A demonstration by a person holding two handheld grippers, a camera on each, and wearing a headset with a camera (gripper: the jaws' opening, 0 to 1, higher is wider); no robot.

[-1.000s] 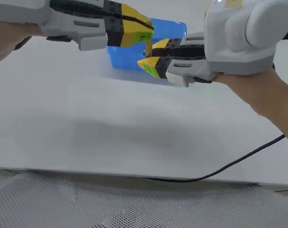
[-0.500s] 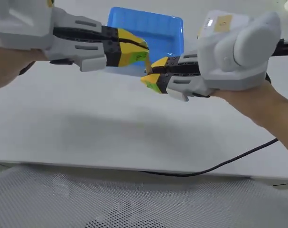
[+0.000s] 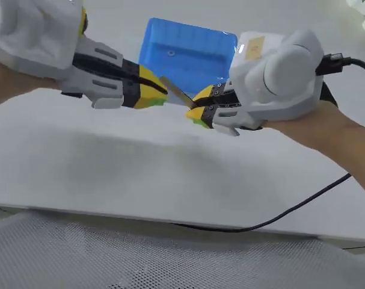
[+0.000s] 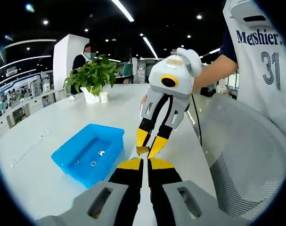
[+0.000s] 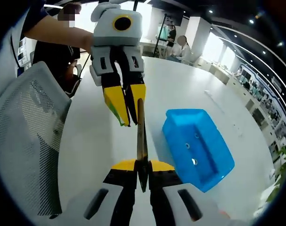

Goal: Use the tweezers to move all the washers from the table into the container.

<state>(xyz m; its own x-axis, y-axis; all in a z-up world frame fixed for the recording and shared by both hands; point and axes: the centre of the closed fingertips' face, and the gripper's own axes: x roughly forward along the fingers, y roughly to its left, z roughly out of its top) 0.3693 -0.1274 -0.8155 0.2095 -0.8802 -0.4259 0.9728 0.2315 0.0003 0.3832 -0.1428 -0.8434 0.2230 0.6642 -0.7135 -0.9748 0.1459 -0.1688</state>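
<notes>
**Tweezers (image 3: 176, 91) span the gap between the two grippers, with the container just beyond**

In the head view, we see the tweezers clamped at one end by the right gripper (image 3: 197, 108), whose jaws are pressed tight on them. Their long axis runs up and to the left, away from us, to the yellow tips of the left gripper (image 3: 155, 91). The blue container (image 3: 197, 63) sits just behind both grippers on the white table (image 3: 140, 162). A black cable (image 3: 290, 208) trails across the table's near right corner.

In the left gripper view, this gripper's own jaws are drawn nearly together, with only a thin dark slit between them. The end of the tweezers shows end-on just past the tips. We cannot tell whether the jaws pinch it or merely meet it. Washers (image 4: 93, 164) lie on the container floor, to the left of the jaws' line. Behind is a large office with strip lights and a potted plant (image 4: 93, 75) on the far part of the table.

In the right gripper view, the tweezers run straight ahead from the clamped jaws. Their far end laps alongside one jaw of the left gripper rather than sitting plainly between the two. The container lies near, to the right of that line.

We judge the right gripper to be the one carrying the tool. The coming move depends on freeing that far end and swinging it down to the smooth table.
</notes>
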